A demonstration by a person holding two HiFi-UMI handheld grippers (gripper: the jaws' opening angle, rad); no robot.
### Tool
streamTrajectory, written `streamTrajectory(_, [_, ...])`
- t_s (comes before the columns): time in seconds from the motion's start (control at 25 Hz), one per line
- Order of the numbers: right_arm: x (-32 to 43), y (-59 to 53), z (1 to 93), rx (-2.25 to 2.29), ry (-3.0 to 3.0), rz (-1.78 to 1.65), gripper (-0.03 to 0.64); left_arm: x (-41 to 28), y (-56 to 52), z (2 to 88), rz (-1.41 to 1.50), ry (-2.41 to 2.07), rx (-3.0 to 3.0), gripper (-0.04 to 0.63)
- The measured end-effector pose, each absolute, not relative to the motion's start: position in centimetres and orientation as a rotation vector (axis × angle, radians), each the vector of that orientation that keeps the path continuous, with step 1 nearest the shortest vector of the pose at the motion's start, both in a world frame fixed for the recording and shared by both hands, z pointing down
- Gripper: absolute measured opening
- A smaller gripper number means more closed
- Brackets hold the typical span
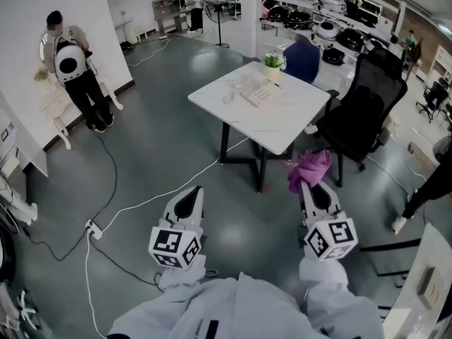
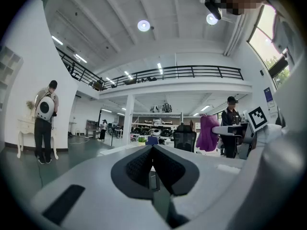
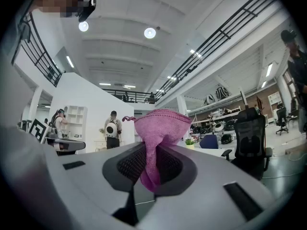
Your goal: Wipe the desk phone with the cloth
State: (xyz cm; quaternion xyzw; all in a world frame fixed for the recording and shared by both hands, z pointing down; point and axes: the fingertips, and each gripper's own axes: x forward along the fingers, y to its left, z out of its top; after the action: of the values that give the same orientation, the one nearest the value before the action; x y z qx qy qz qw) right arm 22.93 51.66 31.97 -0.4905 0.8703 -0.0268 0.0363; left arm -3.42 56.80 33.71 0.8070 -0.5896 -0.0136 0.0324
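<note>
A pale desk phone [image 1: 256, 94] lies on the white table [image 1: 282, 129], well ahead of both grippers. In the head view my right gripper [image 1: 311, 187] is held in the air short of the table's near corner. It is shut on a purple cloth [image 1: 311, 168] that bunches up above its tips. The right gripper view shows the cloth [image 3: 160, 126] pinched between the jaws of that gripper [image 3: 152, 164]. My left gripper [image 1: 191, 202] hovers over the floor left of the table. Its jaws are shut with nothing between them [image 2: 152, 152].
A small potted plant [image 1: 272, 62] stands at the table's far corner. A black office chair [image 1: 364, 111] sits at the table's right and a blue chair [image 1: 302, 58] behind it. Cables [image 1: 141, 203] and a power strip [image 1: 94, 229] lie on the floor. A person [image 1: 70, 69] stands far left.
</note>
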Motion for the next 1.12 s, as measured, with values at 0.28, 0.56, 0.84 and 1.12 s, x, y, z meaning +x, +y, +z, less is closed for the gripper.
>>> streamTrajectory(0.28, [23.1, 50.9, 32.1, -1.5, 2.67, -0.083, 0.038, -3.4, 56.2, 34.0, -0.053, -1.82, 2.471, -0.002])
streamTrajectory(0.56, [23.0, 49.8, 32.0, -1.43, 2.696, -0.084, 0.038, -3.0, 55.7, 34.3, -0.031, -1.841, 2.452, -0.002])
streamTrajectory(0.84, [22.5, 47.9, 33.1, -1.396, 2.71, -0.132, 0.038, -2.9, 55.2, 35.1, 0.0, -1.852, 2.424, -0.002])
streamTrajectory(1.12, [20.8, 44.1, 34.6, -1.358, 2.74, -0.172, 0.038, -3.7, 51.4, 36.6, 0.019, -1.842, 2.387, -0.002])
